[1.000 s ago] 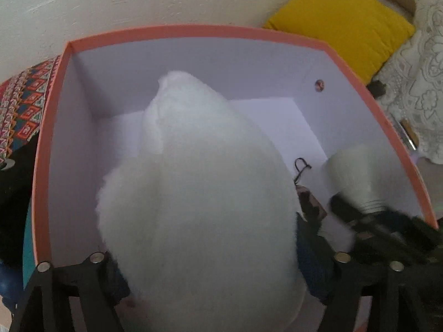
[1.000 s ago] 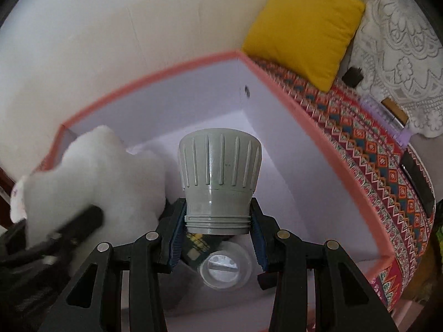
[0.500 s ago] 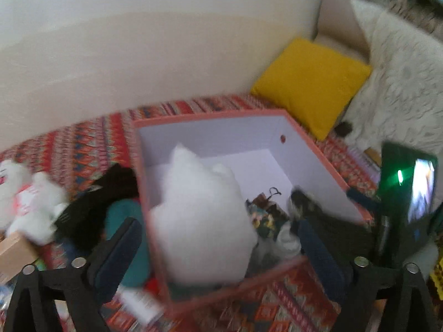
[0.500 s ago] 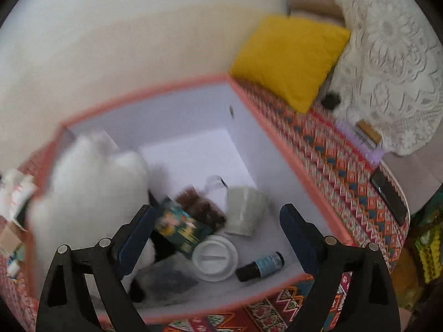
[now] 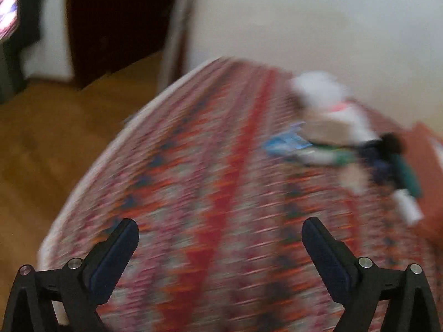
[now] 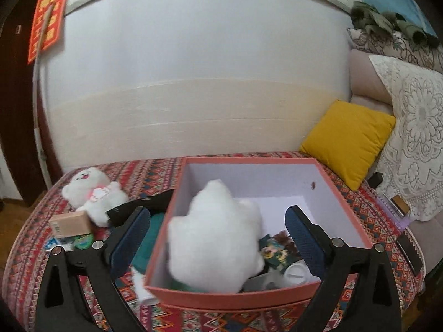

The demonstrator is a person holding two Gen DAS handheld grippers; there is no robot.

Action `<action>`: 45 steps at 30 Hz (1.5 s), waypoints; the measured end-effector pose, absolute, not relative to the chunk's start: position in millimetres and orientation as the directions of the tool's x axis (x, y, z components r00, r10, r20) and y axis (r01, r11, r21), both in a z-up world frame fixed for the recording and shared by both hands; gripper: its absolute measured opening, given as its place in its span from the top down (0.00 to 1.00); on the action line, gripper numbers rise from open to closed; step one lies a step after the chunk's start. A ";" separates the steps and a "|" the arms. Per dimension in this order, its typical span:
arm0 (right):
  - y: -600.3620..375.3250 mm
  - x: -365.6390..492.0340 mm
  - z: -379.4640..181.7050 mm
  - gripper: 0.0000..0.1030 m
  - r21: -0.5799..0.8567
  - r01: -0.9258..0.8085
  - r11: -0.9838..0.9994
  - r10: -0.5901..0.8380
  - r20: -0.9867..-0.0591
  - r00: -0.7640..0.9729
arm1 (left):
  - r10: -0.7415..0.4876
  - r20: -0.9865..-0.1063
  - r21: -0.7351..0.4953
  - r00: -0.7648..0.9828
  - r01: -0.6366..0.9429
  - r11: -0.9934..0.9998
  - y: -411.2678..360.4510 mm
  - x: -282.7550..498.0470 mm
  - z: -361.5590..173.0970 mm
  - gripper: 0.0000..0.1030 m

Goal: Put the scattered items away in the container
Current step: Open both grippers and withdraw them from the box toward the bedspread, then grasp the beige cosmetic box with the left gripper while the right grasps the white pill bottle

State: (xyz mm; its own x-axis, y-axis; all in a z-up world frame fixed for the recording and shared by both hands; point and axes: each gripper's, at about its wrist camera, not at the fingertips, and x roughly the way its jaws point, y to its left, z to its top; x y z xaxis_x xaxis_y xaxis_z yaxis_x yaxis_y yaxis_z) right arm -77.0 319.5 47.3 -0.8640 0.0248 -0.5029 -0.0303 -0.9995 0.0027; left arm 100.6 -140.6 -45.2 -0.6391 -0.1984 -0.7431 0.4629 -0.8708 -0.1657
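Observation:
The coral box [image 6: 238,294] with a white inside stands on the patterned cloth [image 6: 25,265]. In it are a big white plush [image 6: 218,238], a dark printed packet [image 6: 274,254] and a white round lid [image 6: 296,272]. My right gripper [image 6: 217,235] is open and empty, held above the box's near side. Left of the box lie a white teddy [image 6: 92,191], a cardboard box [image 6: 70,222], a black cloth [image 6: 144,203], a teal cloth [image 6: 148,243] and a white tube [image 6: 142,287]. My left gripper [image 5: 220,232] is open and empty over bare cloth [image 5: 193,193]; the blurred teddy [image 5: 324,94] lies at upper right.
A yellow cushion [image 6: 349,138] leans at the back right beside a lace-covered sofa [image 6: 415,127]. A dark phone [image 6: 409,249] lies near the right edge. The left wrist view shows wooden floor [image 5: 55,138] and a dark door [image 5: 116,22] beyond the bed's left edge.
Both grippers let go of their loads, the plush and the grey cup, into the box and pulled back. The left gripper has swung left, away from the box, over bare cloth.

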 end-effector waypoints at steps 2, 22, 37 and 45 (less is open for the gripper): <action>310.5 -74.8 44.7 0.03 0.004 -0.029 -1.000 0.023 -0.524 -0.851 | -0.195 -0.755 -0.164 -0.626 0.468 -0.869 -146.1 103.0 -53.4 0.05; 299.6 -100.7 -14.6 0.01 0.051 -0.059 -0.997 0.003 -0.730 -0.684 | 0.071 -0.749 -0.139 -0.659 0.051 -0.989 -13.0 -3.8 -66.8 0.05; 255.9 -89.3 5.1 0.01 0.077 0.094 -0.993 -0.121 -0.599 -0.791 | 0.068 -0.746 -0.173 -0.663 0.094 -0.980 -10.8 -38.1 -64.6 0.05; 203.8 -94.0 -29.7 0.00 -0.028 0.156 -0.987 -0.097 -0.672 -0.734 | 0.054 -0.759 -0.114 -0.649 0.051 -0.992 -12.8 -82.2 -74.2 0.05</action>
State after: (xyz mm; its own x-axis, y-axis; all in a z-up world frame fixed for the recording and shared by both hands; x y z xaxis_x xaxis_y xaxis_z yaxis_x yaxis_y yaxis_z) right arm -94.0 203.8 -29.7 -0.7340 -0.0972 -0.6721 0.1562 -0.9873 -0.0278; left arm -82.2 -12.8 -74.2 -0.6491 0.0539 -0.7588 0.0505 -0.9922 -0.1137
